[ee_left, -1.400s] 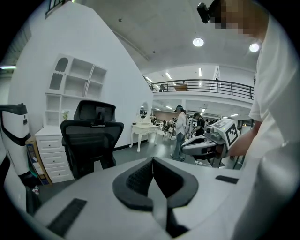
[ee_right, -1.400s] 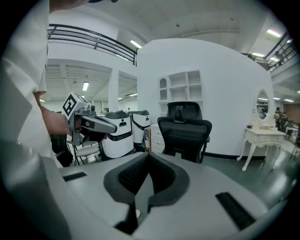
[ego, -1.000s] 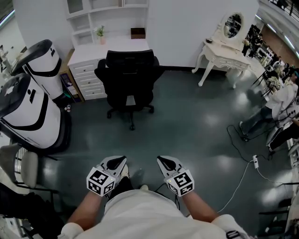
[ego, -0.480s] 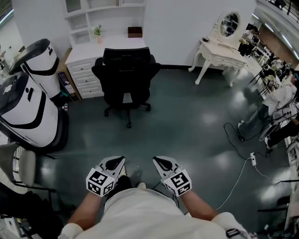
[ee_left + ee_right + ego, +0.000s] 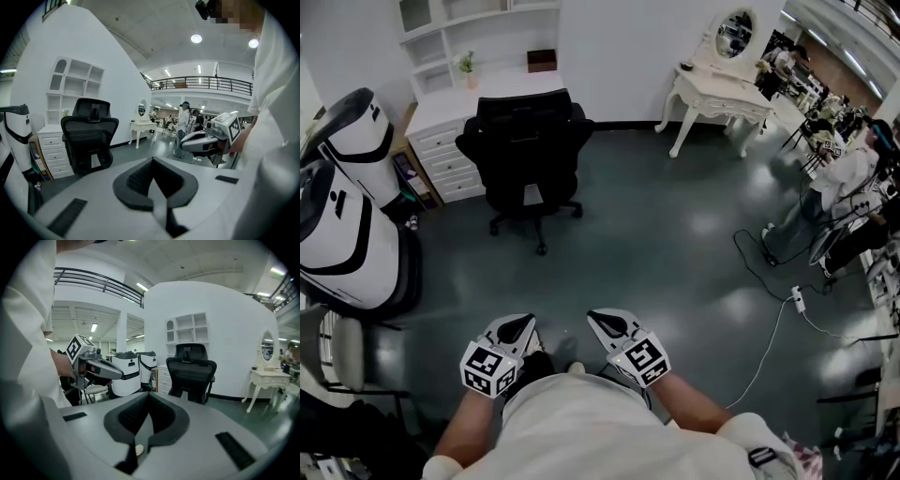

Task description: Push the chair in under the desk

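We hold both tools low, just ahead of our torso (image 5: pixel 581 427), side by side and slightly apart. The left tool (image 5: pixel 517 328) has its jaws pressed together on nothing, and so does the right tool (image 5: pixel 606 324). Both tip gently downward. Our left forearm (image 5: pixel 472 424) and right forearm (image 5: pixel 694 410) flank the torso.

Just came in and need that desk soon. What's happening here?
A person stands some way back from the black office chair, holding the left gripper and right gripper low in front, both shut and empty. The chair sits pulled out from the white desk; nothing touches it yet.
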The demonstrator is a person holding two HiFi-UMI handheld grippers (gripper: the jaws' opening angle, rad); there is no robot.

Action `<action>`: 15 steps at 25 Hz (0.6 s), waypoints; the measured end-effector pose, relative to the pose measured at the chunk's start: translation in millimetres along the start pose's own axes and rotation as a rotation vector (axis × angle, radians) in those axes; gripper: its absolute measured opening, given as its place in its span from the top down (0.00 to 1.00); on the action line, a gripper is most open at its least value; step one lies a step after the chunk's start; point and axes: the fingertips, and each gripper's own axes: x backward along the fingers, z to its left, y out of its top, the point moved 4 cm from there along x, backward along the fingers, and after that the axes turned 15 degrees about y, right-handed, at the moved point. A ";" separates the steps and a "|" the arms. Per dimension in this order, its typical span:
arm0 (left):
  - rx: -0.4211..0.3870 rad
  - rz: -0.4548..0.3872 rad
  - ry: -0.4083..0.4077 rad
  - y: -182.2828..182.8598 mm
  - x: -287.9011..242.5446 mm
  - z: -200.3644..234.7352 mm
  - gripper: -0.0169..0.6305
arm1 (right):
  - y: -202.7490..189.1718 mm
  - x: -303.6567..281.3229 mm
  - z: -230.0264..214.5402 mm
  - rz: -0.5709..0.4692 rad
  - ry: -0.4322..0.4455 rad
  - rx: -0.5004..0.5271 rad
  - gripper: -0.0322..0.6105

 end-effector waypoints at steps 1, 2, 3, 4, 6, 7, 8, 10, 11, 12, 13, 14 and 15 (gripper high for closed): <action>-0.001 0.000 -0.002 0.3 -1.7 0.0 0.98 | -0.3 -0.3 -1.0 0.000 0.000 0.000 0.94; -0.002 0.001 -0.004 0.5 -3.1 -0.2 0.98 | -0.5 -0.5 -1.7 -0.001 0.000 -0.001 0.94; -0.002 0.001 -0.006 0.7 -4.4 -0.6 0.98 | -0.8 -0.5 -2.3 -0.001 0.000 -0.001 0.94; -0.003 0.002 -0.009 0.9 -5.6 -1.2 0.98 | -1.1 -0.1 -2.8 -0.001 0.000 0.000 0.94; -0.006 0.004 -0.015 1.5 -8.5 -2.3 0.98 | -1.3 1.6 -4.4 -0.003 -0.006 0.002 0.94; -0.008 0.005 -0.018 1.9 -10.3 -2.7 0.98 | -1.2 2.9 -5.5 -0.004 -0.010 0.002 0.94; -0.010 0.006 -0.021 2.4 -12.3 -2.8 0.98 | -1.3 4.2 -6.8 -0.005 -0.014 0.001 0.94; -0.011 0.008 -0.026 4.0 -16.7 -2.7 0.98 | -1.7 6.3 -9.2 -0.002 -0.020 -0.003 0.94; -0.011 0.008 -0.028 4.9 -18.7 -2.6 0.98 | -2.0 7.0 -10.2 0.001 -0.020 -0.005 0.94; -0.011 0.007 -0.030 5.7 -20.6 -2.4 0.98 | -2.4 7.2 -11.4 0.003 -0.019 -0.004 0.95; -0.012 0.007 -0.032 6.4 -22.5 -2.3 0.98 | -2.9 7.2 -12.9 0.004 -0.019 -0.003 0.94; -0.013 0.007 -0.034 6.9 -24.5 -2.3 0.98 | -3.6 7.2 -14.6 0.004 -0.021 -0.003 0.94; -0.013 0.007 -0.036 7.3 -26.5 -2.5 0.98 | -4.4 7.3 -16.4 0.005 -0.022 -0.004 0.94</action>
